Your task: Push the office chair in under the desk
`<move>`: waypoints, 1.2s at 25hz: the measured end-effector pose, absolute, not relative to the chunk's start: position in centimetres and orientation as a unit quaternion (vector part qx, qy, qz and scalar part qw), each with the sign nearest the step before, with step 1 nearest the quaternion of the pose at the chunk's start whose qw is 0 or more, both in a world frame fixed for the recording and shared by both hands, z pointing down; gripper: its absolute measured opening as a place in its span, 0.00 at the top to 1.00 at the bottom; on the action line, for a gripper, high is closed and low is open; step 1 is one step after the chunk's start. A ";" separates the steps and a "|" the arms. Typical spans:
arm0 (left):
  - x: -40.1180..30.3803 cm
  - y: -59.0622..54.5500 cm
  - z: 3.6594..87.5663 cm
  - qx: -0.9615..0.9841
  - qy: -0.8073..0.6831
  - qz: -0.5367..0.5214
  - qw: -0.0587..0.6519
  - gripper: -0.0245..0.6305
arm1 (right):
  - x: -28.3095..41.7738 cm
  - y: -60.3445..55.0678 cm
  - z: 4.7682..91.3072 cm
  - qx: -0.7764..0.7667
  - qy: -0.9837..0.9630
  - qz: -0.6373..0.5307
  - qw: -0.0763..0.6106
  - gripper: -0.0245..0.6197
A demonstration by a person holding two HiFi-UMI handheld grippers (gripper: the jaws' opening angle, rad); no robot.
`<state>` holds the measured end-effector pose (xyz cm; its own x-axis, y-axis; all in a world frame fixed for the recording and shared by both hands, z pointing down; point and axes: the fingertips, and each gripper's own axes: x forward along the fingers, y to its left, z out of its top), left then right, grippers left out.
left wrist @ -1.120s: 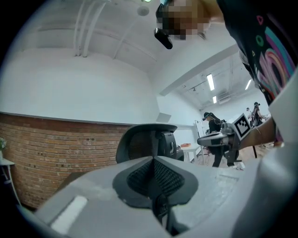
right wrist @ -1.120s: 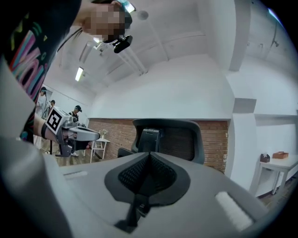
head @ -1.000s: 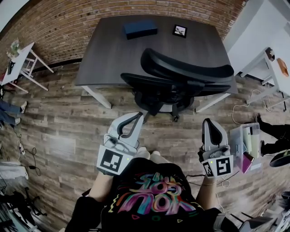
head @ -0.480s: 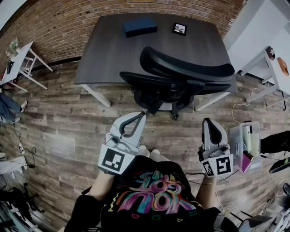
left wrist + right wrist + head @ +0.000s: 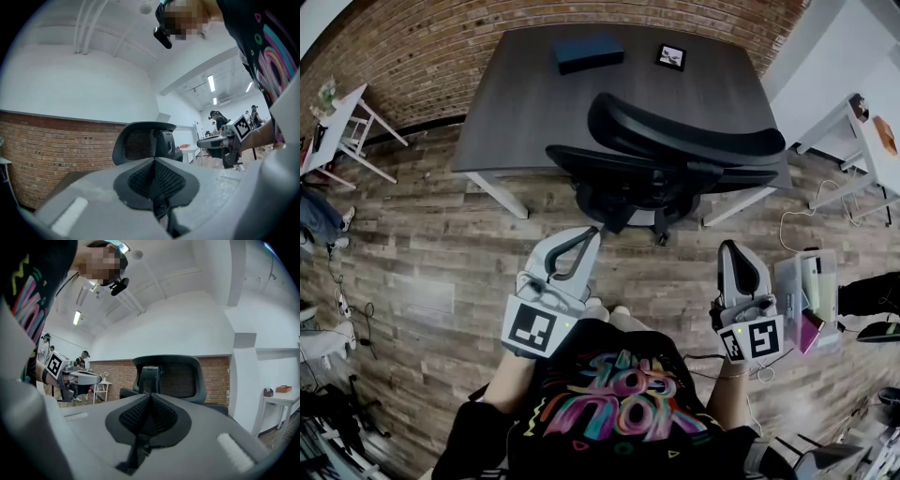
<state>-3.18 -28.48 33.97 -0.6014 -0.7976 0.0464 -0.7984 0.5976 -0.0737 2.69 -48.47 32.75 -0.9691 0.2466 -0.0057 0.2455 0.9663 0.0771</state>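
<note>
The black office chair stands at the front edge of the dark grey desk, its seat partly under the top and its backrest towards me. Both grippers hang behind the chair, apart from it. My left gripper is shut and empty, pointing at the chair's base. Further right, my right gripper is also shut and holds nothing. The left gripper view shows shut jaws on the left gripper with the chair back beyond. In the right gripper view the right gripper faces the chair back.
A blue box and a small framed picture lie on the desk. A white side table stands at the left, a white table at the right. A bin of items sits on the wood floor by my right gripper. Cables trail at left.
Both grippers and the chair have stayed in place. People's legs at the left and right edges have shifted outward.
</note>
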 end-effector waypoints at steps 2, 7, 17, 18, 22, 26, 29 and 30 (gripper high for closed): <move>-3.1 -28.5 34.0 0.446 -0.894 0.044 0.004 0.96 | 2.8 -48.4 32.7 0.126 0.991 0.039 0.008 0.96; -3.1 -28.5 34.1 0.446 -0.894 0.048 0.006 0.96 | 2.8 -48.5 32.7 0.128 0.991 0.041 0.004 0.96; -3.1 -28.3 34.3 0.441 -0.896 0.047 0.006 0.96 | 3.1 -48.6 33.0 0.126 0.991 0.039 0.003 0.96; -3.1 -28.3 34.3 0.440 -0.897 0.047 0.005 0.96 | 3.1 -48.6 33.1 0.126 0.991 0.039 0.002 0.96; -3.1 -28.4 34.3 0.441 -0.896 0.049 0.004 0.96 | 3.1 -48.6 33.0 0.126 0.991 0.040 0.002 0.96; -3.0 -28.5 34.3 0.441 -0.896 0.050 0.005 0.96 | 3.3 -48.6 33.1 0.126 0.991 0.038 0.001 0.96; -3.1 -28.5 34.2 0.442 -0.896 0.052 0.005 0.96 | 3.3 -48.7 33.0 0.125 0.991 0.036 0.000 0.96; -3.1 -28.5 34.2 0.442 -0.895 0.053 0.004 0.96 | 3.3 -48.8 33.0 0.125 0.992 0.036 0.000 0.96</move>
